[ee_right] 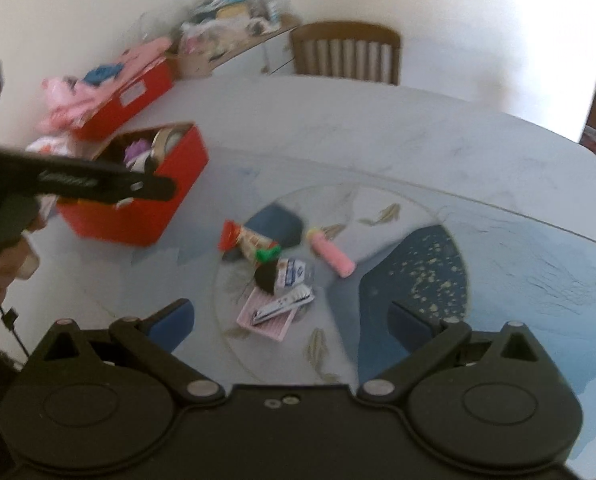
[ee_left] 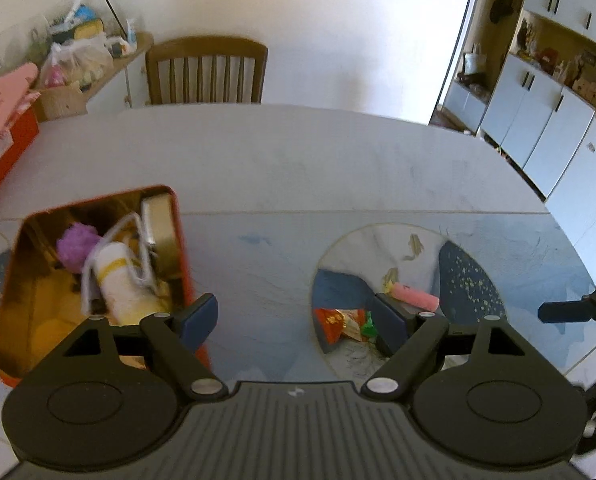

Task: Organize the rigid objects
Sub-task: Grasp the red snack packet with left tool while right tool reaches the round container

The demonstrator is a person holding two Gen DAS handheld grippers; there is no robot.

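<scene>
**Open tin at left, loose items on the round mat**

Pale blue tabletop [ee_right: 438,152] fills both wrist views, with a wooden chair [ee_left: 206,70] at its far edge against a white wall.

Left gripper [ee_left: 298,320] hangs over the table with its jaws spread wide and nothing between them; one blue pad sits over the near corner of the red tin [ee_left: 94,280], the other over the edge of the round mat [ee_left: 410,248]. Right gripper [ee_right: 290,320] is likewise spread to its widest and empty, angled down toward the small pile on the mat.

Just beyond the right gripper lies a nail clipper [ee_right: 284,304] on a pink card [ee_right: 268,316], its long axis running diagonally, near-left to far-right. Touching it further out are a small white-and-blue packet [ee_right: 296,274] and a dark wedge-shaped object [ee_right: 267,276]. A red-and-green wrapped snack [ee_right: 250,242] lies beside a dark blue block [ee_right: 276,224]. A pink cylinder [ee_right: 332,254] lies apart to the right, its yellowish end pointing far-left.

Well to the left, the red tin stands open. Inside are a white roll with a yellow band [ee_left: 118,276], lying lengthwise toward the camera, a purple fuzzy ball [ee_left: 76,246], a bent white wire-like piece [ee_left: 138,240] and a metallic box [ee_left: 158,216] leaning at the far corner.
</scene>
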